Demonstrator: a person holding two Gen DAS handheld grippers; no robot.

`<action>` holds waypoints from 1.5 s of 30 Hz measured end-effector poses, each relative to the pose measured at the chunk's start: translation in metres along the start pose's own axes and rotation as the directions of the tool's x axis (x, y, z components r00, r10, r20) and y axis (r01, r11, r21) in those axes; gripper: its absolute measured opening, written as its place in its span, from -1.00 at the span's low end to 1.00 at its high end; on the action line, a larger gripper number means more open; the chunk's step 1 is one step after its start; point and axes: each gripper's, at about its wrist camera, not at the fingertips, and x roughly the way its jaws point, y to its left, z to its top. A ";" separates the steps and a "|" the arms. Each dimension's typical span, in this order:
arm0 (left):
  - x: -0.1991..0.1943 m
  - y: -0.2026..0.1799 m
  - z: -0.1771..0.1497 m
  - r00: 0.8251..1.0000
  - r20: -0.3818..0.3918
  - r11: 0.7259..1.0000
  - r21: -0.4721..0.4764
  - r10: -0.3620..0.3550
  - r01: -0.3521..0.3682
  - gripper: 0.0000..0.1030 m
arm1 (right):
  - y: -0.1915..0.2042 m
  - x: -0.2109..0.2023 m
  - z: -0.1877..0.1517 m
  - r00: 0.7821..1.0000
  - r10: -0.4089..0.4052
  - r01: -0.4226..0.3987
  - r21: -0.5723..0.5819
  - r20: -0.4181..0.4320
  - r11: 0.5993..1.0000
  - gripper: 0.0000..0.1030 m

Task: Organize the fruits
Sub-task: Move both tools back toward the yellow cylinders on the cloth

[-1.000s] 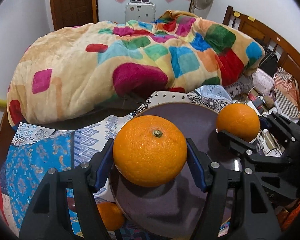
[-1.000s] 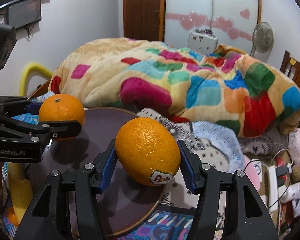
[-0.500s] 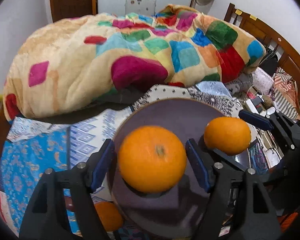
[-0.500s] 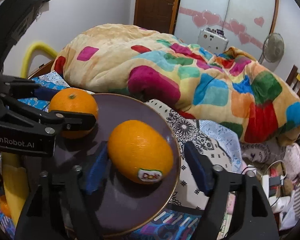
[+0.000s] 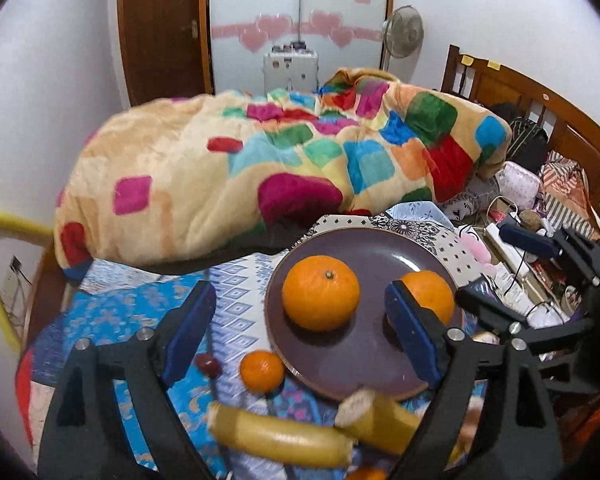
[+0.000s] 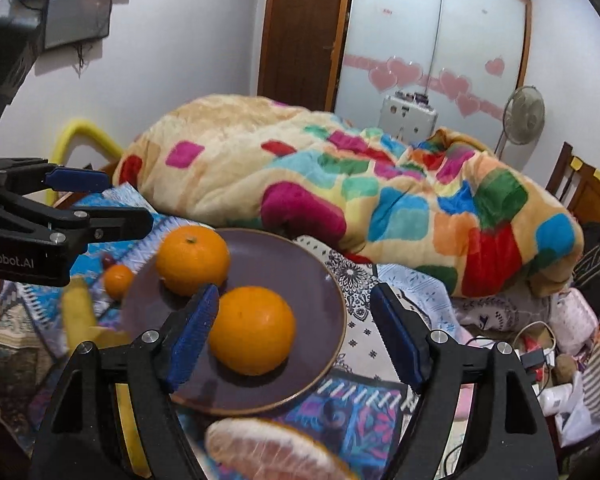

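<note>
**Two oranges sit on the purple plate**

Your left gripper (image 5: 300, 336) has its fingers (image 5: 190, 330) spread wide apart. They hold nothing. Your right gripper (image 6: 296, 338) is wide open too, and it holds nothing.

The purple plate (image 5: 364, 364) lies on the bed, on a patterned blue cloth (image 5: 132, 320). Two big oranges rest on it, close together but not touching. The orange with the green stem (image 5: 321, 293) is on the left side of the plate. The second orange (image 6: 252, 330) sits just beside your right gripper's left finger; you cannot tell if they touch. In the left camera, your left gripper's right finger hides part of this orange.

A small orange (image 5: 262, 371) lies on the cloth, just off the plate's left edge. A small dark red fruit (image 5: 207, 364) lies near it. Two bananas (image 5: 280, 438) lie in front of the plate, close to you. A peeled pale pink fruit piece (image 6: 272, 450) shows at the bottom of the right camera, blurry.

A big colourful blanket (image 5: 268, 172) is heaped on the bed behind the plate.
</note>
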 end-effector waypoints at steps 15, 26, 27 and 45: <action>-0.056 -0.003 -0.058 0.999 0.041 0.999 0.042 0.015 -0.017 0.93 | 0.037 -0.054 -0.033 0.997 0.026 -0.027 0.011 0.072 1.000 0.46; -0.013 0.001 -0.102 0.997 -0.078 0.999 0.041 0.005 -0.001 0.93 | 0.058 -0.026 -0.064 0.995 0.098 -0.098 -0.005 -0.003 0.995 0.45; -0.009 0.001 -0.104 0.996 -0.085 0.999 0.044 0.002 0.001 0.93 | 0.059 -0.025 -0.066 0.995 0.099 -0.099 -0.010 -0.009 0.995 0.45; -0.018 0.037 -0.130 0.989 -0.131 0.998 0.001 -0.067 0.068 0.05 | 0.090 -0.003 -0.076 0.976 0.201 -0.208 -0.083 -0.079 0.975 -0.23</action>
